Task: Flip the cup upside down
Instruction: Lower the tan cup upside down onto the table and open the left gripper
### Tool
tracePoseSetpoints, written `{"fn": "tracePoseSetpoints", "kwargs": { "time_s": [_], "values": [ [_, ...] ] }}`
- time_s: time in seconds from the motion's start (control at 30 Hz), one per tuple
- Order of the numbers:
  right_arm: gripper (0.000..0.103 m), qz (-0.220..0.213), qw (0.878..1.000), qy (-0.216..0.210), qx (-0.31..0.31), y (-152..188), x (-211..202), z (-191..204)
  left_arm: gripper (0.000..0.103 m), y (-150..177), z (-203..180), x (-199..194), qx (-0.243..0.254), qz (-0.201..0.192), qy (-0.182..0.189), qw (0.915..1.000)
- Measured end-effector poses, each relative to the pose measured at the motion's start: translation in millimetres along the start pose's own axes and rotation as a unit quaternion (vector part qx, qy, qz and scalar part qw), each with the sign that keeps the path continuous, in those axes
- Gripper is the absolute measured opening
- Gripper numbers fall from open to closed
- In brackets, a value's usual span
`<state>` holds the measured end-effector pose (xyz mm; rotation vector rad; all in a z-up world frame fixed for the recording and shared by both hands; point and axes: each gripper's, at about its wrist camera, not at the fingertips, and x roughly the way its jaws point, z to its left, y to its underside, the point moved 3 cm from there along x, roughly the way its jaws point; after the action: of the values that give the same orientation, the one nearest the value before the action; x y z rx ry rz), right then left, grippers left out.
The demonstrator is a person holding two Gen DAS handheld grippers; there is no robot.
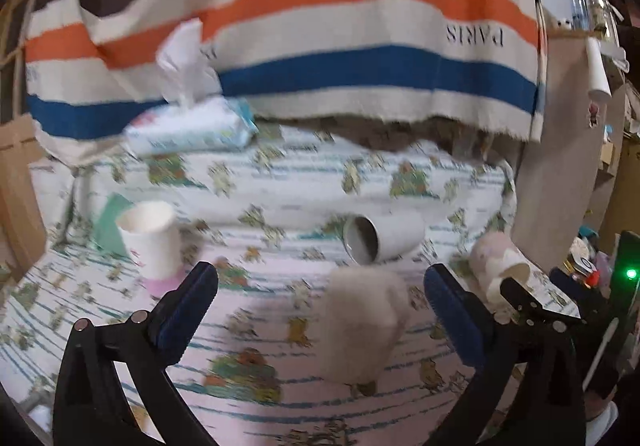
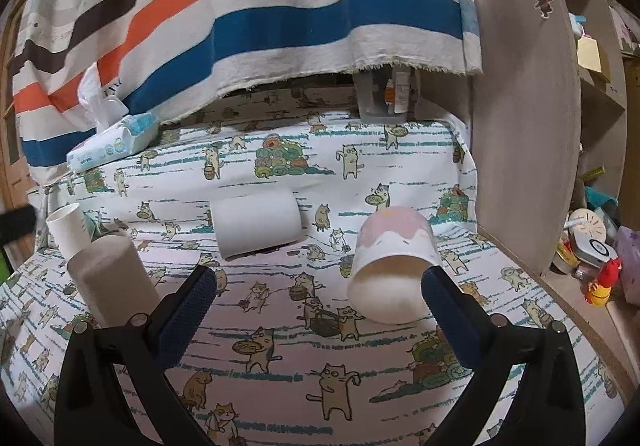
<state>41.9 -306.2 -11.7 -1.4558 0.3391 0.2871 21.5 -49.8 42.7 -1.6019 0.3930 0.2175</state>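
Observation:
A grey-beige cup (image 1: 362, 322) stands upside down on the cat-print cloth, between the fingertips of my open left gripper (image 1: 320, 296); it is blurred and I cannot tell if it is touched. It also shows in the right wrist view (image 2: 110, 278) at the left. A pink-and-white cup (image 2: 390, 270) lies on its side, mouth toward the camera, just ahead of my open, empty right gripper (image 2: 320, 296); it also shows in the left wrist view (image 1: 498, 266). A white cup (image 2: 258, 222) lies on its side mid-table. A white paper cup (image 1: 150, 240) stands upright at the left.
A wet-wipes pack (image 1: 192, 128) lies at the back left. A striped cloth (image 2: 260, 6) hangs behind the table. A wooden panel (image 2: 520, 106) stands at the right, with cluttered shelves beyond it. The right gripper's arm (image 1: 536, 310) shows in the left wrist view.

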Motion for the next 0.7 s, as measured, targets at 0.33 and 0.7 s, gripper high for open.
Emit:
{"fn": "tracePoseSetpoints", "kwargs": {
  "time_s": [0.33,0.7],
  "values": [
    [0.103,-0.044,0.997,-0.066,-0.006,-30,-36,35,0.102,-15,40,-39,-0.007,-0.083,-0.036,0.9959],
    [0.103,-0.134,0.984,-0.091,-0.076,-25,-84,83,0.102,-8,54,-59,0.026,-0.146,-0.001,0.989]
  ]
}}
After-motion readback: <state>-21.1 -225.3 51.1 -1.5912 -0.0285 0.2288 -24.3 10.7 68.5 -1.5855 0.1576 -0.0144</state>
